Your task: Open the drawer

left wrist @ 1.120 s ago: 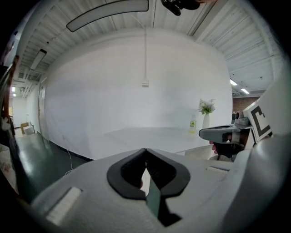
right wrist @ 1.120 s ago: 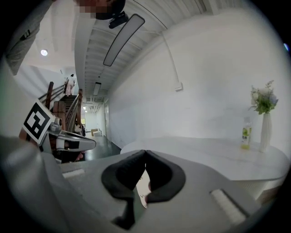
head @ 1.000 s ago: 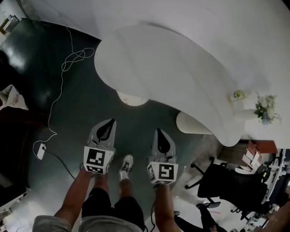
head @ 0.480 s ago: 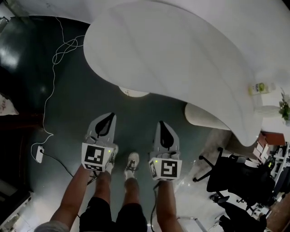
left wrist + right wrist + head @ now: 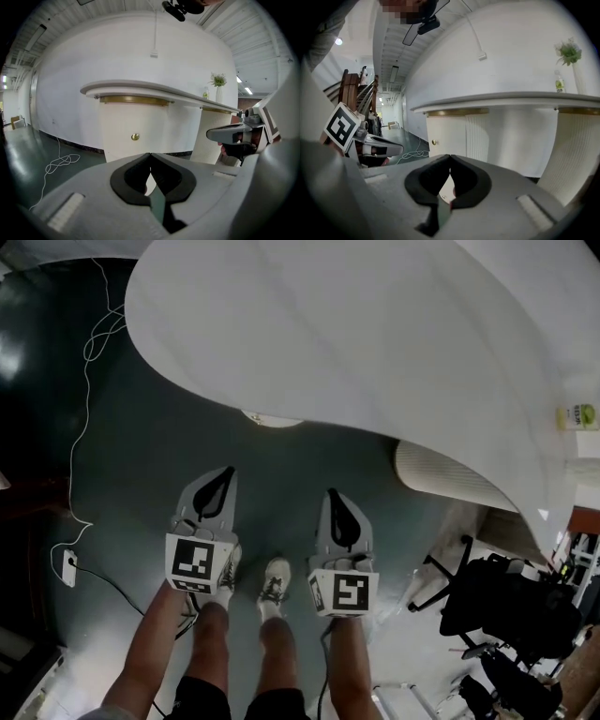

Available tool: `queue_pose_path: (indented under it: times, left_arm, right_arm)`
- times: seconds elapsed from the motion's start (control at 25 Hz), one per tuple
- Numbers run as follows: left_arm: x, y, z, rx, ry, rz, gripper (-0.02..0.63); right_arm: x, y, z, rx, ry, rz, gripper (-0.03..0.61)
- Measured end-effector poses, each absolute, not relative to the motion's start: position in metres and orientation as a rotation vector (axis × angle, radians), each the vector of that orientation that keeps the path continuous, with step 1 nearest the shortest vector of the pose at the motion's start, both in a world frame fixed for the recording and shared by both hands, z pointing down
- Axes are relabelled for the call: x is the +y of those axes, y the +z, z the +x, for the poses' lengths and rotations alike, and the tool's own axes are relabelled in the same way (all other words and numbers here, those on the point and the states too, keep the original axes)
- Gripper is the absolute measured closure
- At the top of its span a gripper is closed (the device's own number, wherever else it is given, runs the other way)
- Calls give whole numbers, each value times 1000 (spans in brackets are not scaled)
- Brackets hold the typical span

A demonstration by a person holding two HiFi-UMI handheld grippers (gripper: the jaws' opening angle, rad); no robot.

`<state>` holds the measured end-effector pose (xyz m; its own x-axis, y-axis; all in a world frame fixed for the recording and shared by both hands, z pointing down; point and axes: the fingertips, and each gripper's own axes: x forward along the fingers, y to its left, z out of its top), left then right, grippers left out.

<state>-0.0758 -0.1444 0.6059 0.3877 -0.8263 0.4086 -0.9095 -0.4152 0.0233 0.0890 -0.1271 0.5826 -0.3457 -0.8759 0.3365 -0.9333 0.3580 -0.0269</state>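
**A:** Where's the drawer [image 5: 136, 123] at?

**B:** Under the counter's [image 5: 140, 89] rounded end, brass knob [image 5: 135, 137], ahead of me. I've got both arms out side by side, with the left gripper [image 5: 150, 154] and right gripper [image 5: 450, 157] pinched together on nothing. Both sit lower than a second ago.

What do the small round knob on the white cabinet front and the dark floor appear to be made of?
The small round knob is probably brass or brass-plated metal: it is golden and shows a bright highlight. The dark floor seems to be a smooth, glossy coating, perhaps epoxy or polished concrete: it mirrors light in pale patches. The pictures cannot confirm either exact material.
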Motion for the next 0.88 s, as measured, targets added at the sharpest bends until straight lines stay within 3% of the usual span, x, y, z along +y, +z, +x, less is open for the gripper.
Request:
queue_pose_path:
  times: [0.44, 0.88]
  left_arm:
    - [-169, 714, -64, -1513, 524, 2425, 604]
    - [-203, 767, -61, -1454, 595, 2385, 598]
  right_arm:
    - [-147, 690, 92, -2328, 330, 1618, 575]
    - [-160, 715, 98, -2291, 360, 1646, 575]
